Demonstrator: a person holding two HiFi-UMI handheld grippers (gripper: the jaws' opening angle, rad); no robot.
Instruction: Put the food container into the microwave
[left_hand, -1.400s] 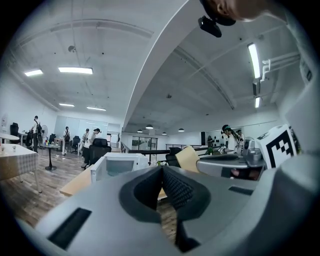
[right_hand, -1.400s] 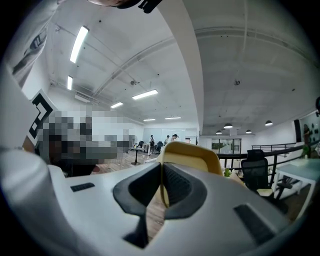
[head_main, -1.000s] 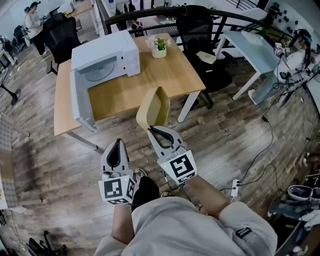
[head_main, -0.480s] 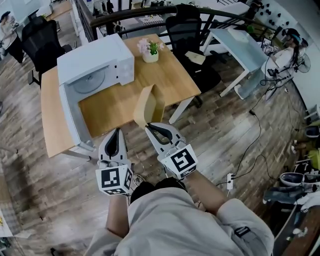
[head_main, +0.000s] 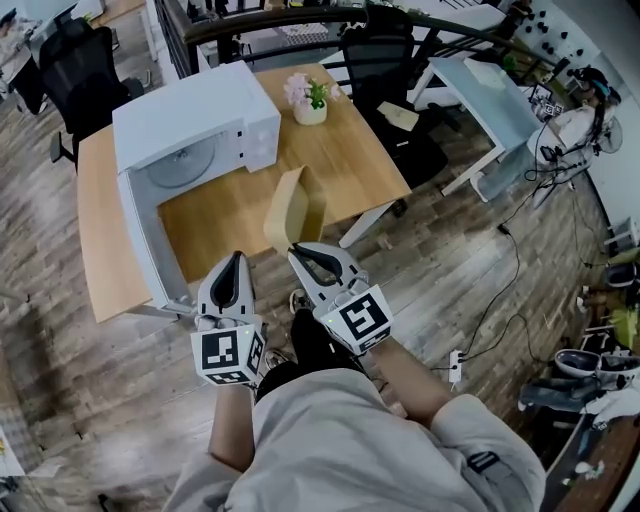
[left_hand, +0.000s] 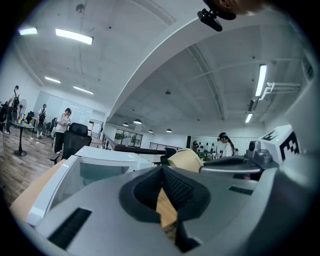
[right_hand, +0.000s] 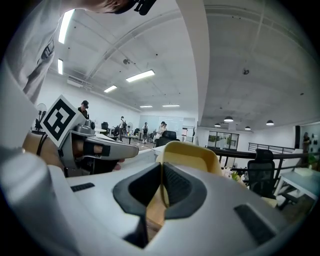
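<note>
On the wooden table (head_main: 350, 160) the microwave (head_main: 200, 105) stood open. The right gripper (head_main: 303, 250) pinched the container (head_main: 293, 208) by its rim near the table edge, not yet inside; the left gripper (head_main: 236, 258) was closed, empty.

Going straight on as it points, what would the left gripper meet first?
Probably the microwave, near its control panel, after crossing the bare table. The left gripper seems to sit above it, but depth is unclear.
</note>
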